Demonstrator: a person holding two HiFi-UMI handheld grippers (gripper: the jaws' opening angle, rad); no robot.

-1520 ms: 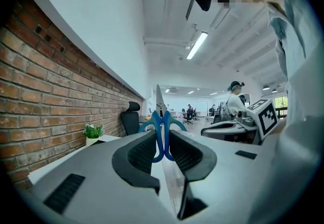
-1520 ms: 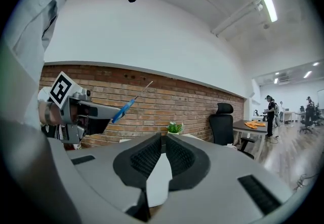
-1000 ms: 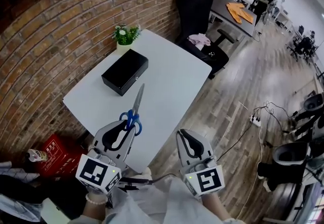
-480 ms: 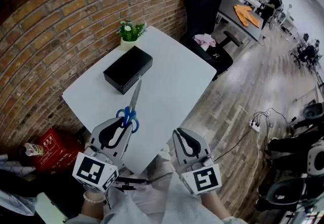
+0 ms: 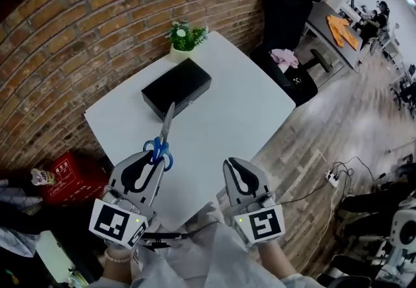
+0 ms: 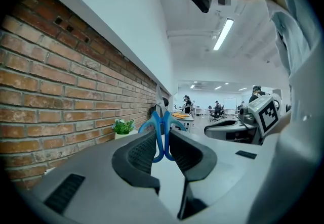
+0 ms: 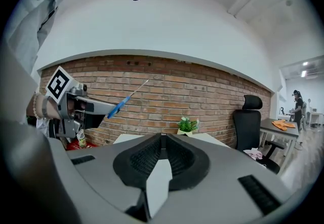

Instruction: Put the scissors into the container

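Left gripper (image 5: 153, 158): jaws clamped on the blue handle loops of the scissors (image 5: 165, 129), with the blades pointing out ahead.
Right gripper (image 5: 234, 166): jaws pressed together with nothing between them. It is held on the person's side of the container, off the tabletop's near edge.
Scissors: in the air on the near side of the container (image 5: 177, 87) and not yet in it. In the head view the tip points at the container's near long side and looks close to it.
Container: a black oblong box lying on the white tabletop (image 5: 227, 117). Its top reads evenly dark, so I cannot tell whether that is a lid or an open, shadowed inside. No contents are visible.
Plant (image 5: 185, 36): a small pot just behind the container's far end, against the brick wall.
Risk, swing: the grip is on the loops alone, so the long blades could pivot or slip in the jaws as they tilt down towards the container.
Risk, lid: if the container is shut, the tip would strike the lid and push the box along the tabletop.
Risk, overshoot: reaching past the container could knock the plant over.
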